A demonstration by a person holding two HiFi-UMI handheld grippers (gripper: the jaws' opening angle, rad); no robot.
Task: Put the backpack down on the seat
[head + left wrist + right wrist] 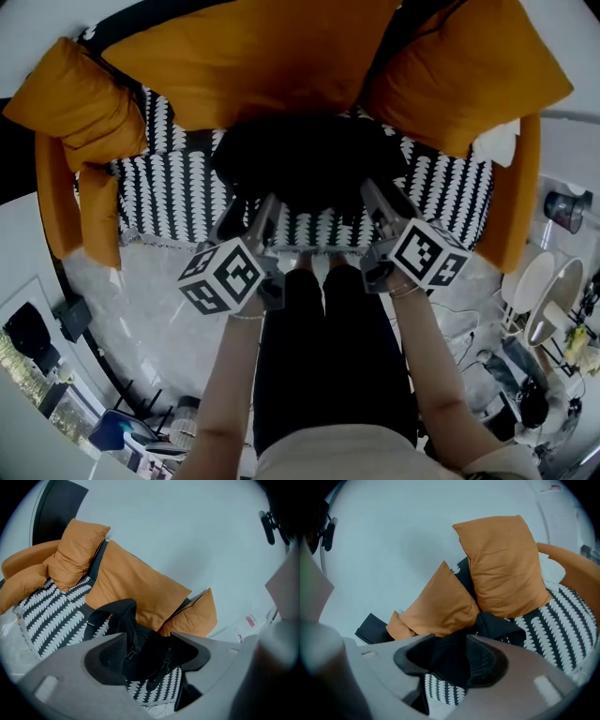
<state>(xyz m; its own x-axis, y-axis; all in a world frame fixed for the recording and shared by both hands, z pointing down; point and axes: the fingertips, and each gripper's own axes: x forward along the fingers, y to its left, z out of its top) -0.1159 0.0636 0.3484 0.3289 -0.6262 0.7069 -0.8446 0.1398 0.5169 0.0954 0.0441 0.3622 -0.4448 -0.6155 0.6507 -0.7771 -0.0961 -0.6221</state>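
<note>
The black backpack (309,159) lies on the sofa's black-and-white patterned seat (178,202), against the orange back cushions. My left gripper (251,214) is at the bag's near left side. Its jaws stand wide, with the bag's straps and buckles (140,644) loose between them, so my left gripper (145,656) is open above the seat (51,616). My right gripper (384,202) is at the bag's near right side. In the right gripper view my right gripper (450,660) is shut on a fold of the backpack (501,625), over the seat (567,616).
Orange cushions (253,52) line the sofa's back, with another at each end (80,103) (469,70). Orange armrests (520,187) flank the seat. The person's legs (328,356) stand at the seat's front edge. White round objects and clutter (548,300) are on the floor at the right.
</note>
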